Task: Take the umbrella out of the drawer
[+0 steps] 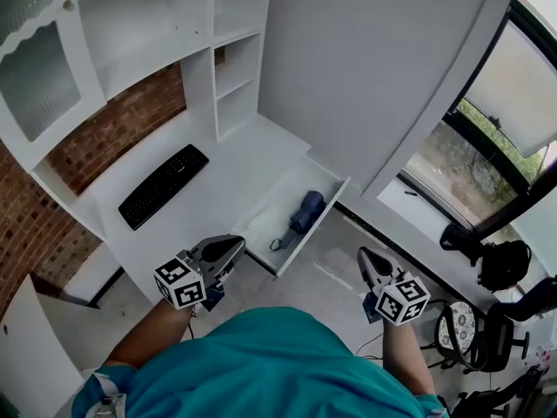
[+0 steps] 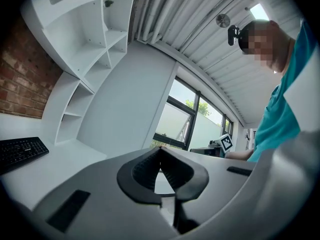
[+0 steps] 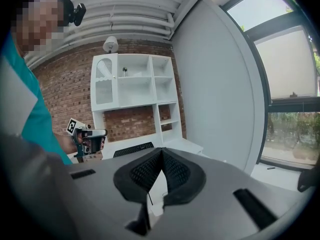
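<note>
One drawer (image 1: 264, 223) stands pulled out from the white worktop (image 1: 228, 174), with a folded blue umbrella (image 1: 306, 212) lying inside. Left gripper (image 1: 237, 245) and right gripper (image 1: 365, 256) hover near it, both with jaws together and empty.

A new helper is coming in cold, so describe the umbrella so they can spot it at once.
Find the white desk below the shelves, against the brick wall. At its end nearer the window one drawer stands pulled open. The umbrella is the folded dark blue bundle lying inside, unlike the flat black keyboard up on the desktop.
</note>
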A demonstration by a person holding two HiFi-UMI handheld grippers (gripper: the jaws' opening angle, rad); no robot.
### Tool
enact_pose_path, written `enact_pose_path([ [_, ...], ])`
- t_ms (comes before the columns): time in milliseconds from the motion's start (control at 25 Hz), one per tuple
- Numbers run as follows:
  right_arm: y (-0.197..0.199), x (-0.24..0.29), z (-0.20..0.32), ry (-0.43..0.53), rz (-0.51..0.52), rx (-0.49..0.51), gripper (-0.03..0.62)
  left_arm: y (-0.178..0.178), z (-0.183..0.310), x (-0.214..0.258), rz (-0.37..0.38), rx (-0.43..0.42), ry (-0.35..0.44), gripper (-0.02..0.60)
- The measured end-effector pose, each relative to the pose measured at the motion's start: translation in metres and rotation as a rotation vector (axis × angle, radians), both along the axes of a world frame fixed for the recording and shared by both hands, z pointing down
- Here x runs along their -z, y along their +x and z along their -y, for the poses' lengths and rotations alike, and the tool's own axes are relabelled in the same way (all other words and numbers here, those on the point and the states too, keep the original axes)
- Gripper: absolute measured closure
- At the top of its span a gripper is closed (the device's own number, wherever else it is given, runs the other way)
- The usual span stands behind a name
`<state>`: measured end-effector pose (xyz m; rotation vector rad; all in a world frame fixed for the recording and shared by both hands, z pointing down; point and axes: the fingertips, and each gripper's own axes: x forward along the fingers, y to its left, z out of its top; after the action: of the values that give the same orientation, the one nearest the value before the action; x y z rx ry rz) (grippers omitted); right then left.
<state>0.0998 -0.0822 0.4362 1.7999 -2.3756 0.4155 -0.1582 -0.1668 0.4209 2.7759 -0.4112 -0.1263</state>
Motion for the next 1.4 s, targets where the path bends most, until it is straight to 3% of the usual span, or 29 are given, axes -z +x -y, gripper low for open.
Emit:
enact_pose_path([
  [480,0.031,-0.017,0.069,-0.032,0.019,0.045,0.574,0.023,0.054,-0.021,0.031,0.049,-0.038,0.568],
  [680,0.07,-0.02,0.11,-0.017,0.043,0.115,0.574,0.058,0.077,-0.025,0.061,0.114,-0.038,0.568],
  [880,0.123,-0.016,0.145,-0.017,0.054,0.205,0.574,0.118,0.094,-0.033,0.067,0.194,-0.073,0.568],
  [1160,0.183,-0.029,0.179,-0.02,0.048,0.285,0.574,0.186,0.111,-0.057,0.16,0.233,-0.102,0.568],
  [1400,0.178,-0.046,0.195,-0.036,0.091,0.288,0.574,0.194,0.132,-0.082,0.261,0.193,-0.136,0.568],
])
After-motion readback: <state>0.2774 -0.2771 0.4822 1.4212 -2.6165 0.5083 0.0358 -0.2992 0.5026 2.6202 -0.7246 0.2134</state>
